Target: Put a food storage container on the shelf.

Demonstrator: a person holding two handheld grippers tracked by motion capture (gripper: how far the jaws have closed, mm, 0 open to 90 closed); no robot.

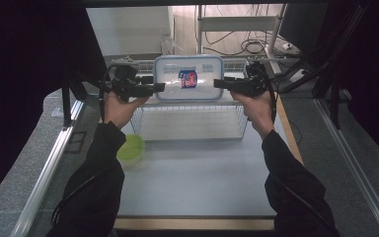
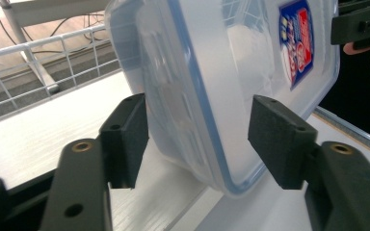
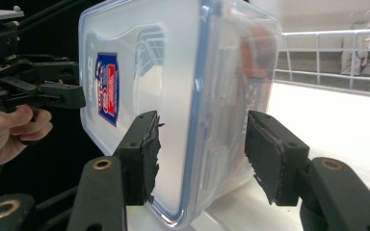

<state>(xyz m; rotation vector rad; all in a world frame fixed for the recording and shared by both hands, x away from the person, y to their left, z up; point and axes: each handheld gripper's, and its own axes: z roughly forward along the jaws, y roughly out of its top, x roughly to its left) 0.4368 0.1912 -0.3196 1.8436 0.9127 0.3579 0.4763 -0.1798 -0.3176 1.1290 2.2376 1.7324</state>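
A clear plastic container (image 1: 189, 69) with a blue-rimmed lid and a red-and-blue label stands on edge over the white wire basket (image 1: 190, 123), lid facing me. My left gripper (image 1: 160, 87) is at its left side and my right gripper (image 1: 217, 83) at its right side. In the left gripper view the container (image 2: 231, 72) passes between the jaws of the left gripper (image 2: 197, 130), which is open with a gap at the right pad (image 2: 279, 139). In the right gripper view the right gripper (image 3: 200, 149) is open astride the container's (image 3: 173, 72) rim. I cannot tell whether its lower edge rests on the surface.
A green bowl (image 1: 131, 148) sits on the pale table (image 1: 192, 182) left of the basket's front corner. Cables and a metal frame lie beyond the basket. Dark curtains flank both sides. Each gripper view shows the other gripper (image 2: 359, 24) (image 3: 53, 94) across the container.
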